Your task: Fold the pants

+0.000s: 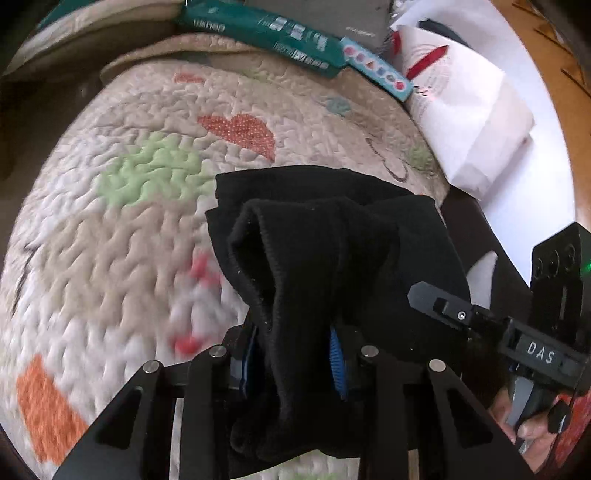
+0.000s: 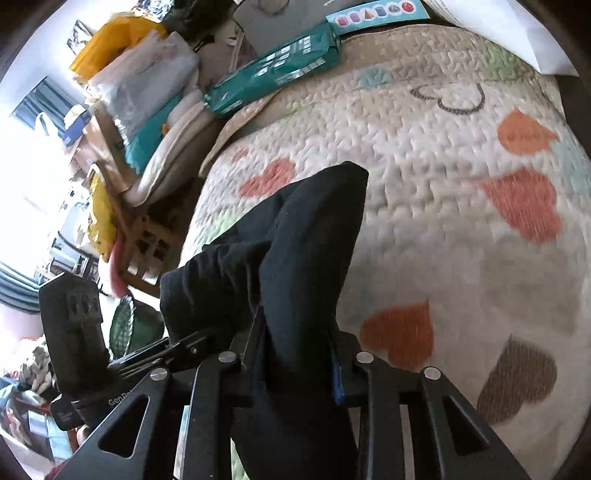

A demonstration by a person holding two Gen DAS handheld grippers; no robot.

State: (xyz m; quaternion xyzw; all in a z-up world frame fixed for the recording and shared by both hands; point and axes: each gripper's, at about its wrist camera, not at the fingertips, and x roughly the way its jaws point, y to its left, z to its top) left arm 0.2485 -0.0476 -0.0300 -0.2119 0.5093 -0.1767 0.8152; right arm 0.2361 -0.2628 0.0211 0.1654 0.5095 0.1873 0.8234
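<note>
Fingers of the left gripper (image 1: 295, 365) are pinched narrow on a bunched fold of the black pants (image 1: 325, 258), blue pads (image 1: 335, 363) pressing the cloth from both sides. Pants hang up and over the jaws, ribbed edge showing, rest of the fabric draped down onto the quilt (image 1: 122, 229).

Left to right in the left wrist view: orange patch at the lower left of the quilt, green patch and red heart further up, teal package (image 1: 258, 31) along the far edge, a strip with coloured shapes (image 1: 376, 68) just beside it, white paper (image 1: 465, 110) at the far right. At the right edge the other gripper's black body sits beside the pants, a hand (image 1: 524, 424) on its handle.

Right wrist view: clutter of bags and boxes at the left, yellow bag (image 2: 107, 44) up top, the left gripper's black body low at the left. The right gripper (image 2: 295, 365) is clamped narrow on the pants too, black cloth filling the gap and rising in a peak above the jaws. Quilt with orange, red and brown hearts spreads to the right. Quilt is motion-blurred in both views.
</note>
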